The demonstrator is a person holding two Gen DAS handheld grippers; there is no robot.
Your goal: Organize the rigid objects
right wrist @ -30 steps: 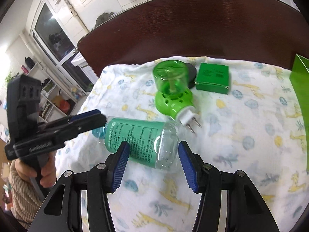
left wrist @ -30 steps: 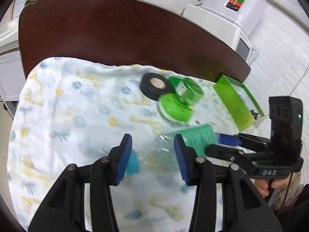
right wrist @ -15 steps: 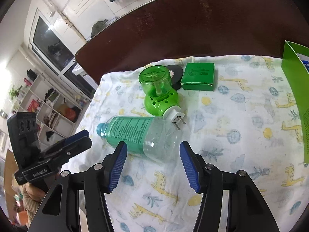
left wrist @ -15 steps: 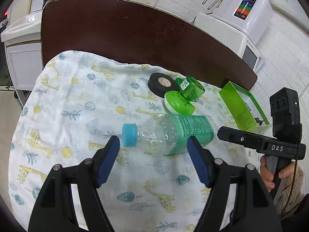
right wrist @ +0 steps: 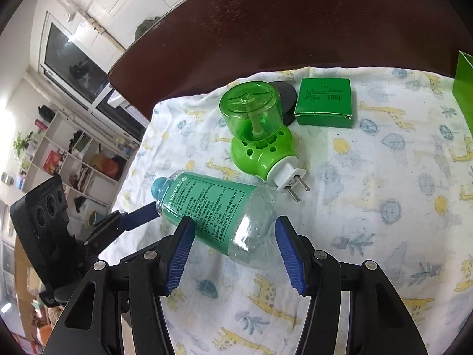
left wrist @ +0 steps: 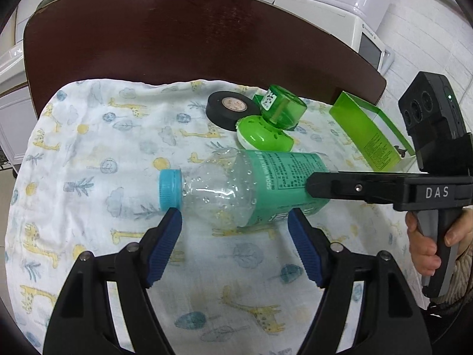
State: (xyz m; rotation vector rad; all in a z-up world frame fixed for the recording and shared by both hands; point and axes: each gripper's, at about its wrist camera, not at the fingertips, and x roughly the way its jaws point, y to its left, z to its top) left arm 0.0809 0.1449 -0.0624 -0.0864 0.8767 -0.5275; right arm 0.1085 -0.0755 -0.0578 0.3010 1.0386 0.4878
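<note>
A clear plastic bottle (left wrist: 251,189) (right wrist: 212,210) with a green label and a blue cap lies on its side on the giraffe-print cloth (left wrist: 88,148). My left gripper (left wrist: 233,216) is just short of its shoulder, jaws opening, pads off the bottle. In the right wrist view it (right wrist: 147,213) reaches in from the left near the cap. My right gripper (right wrist: 234,222) straddles the bottle's base, and I see no squeeze on it. In the left wrist view it (left wrist: 310,183) comes in from the right over the label end.
Behind the bottle lie a green plug-in repeller (left wrist: 266,136) (right wrist: 260,148), a black tape roll (left wrist: 227,109) and a small green box (right wrist: 325,103). An open green carton (left wrist: 366,136) stands at the cloth's right edge. Dark table (left wrist: 177,44) beyond; a white appliance (left wrist: 354,0) behind.
My left jaws have spread wide and drawn back off the bottle's neck, so the whole bottle now shows ahead of them. In the right wrist view the bottle's base now points more toward the jaws.
</note>
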